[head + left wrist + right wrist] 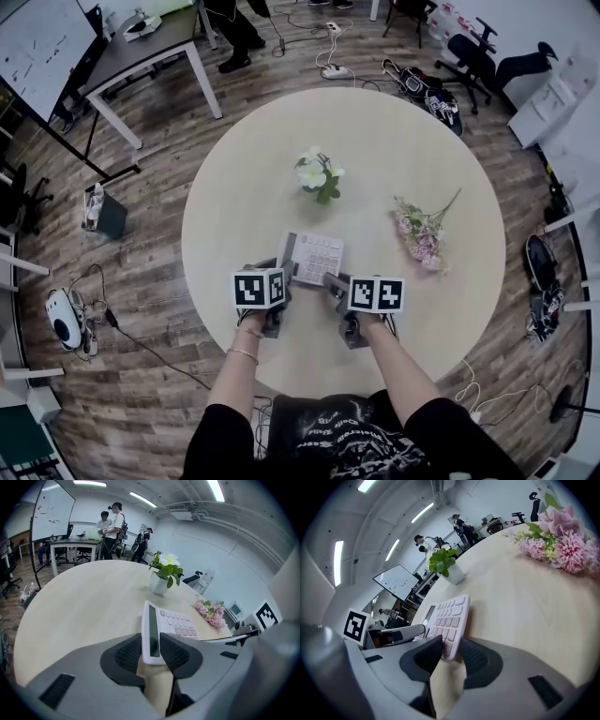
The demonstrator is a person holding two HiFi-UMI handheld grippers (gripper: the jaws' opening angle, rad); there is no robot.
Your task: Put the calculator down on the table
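A white calculator (315,257) lies flat, low over the round pale table (422,131), near its front middle. I cannot tell whether it touches the tabletop. My left gripper (284,273) is shut on the display end, and the calculator (169,622) runs away from the left gripper (152,652) between its dark pads. My right gripper (333,281) is shut on a corner of the keypad end. There the calculator (449,616) sits pinched in the right gripper (451,654), keys facing up.
A small white pot of white flowers (320,176) stands just beyond the calculator. A pink bouquet (422,236) lies to the right on the table. Desks, chairs, cables and people stand round the room.
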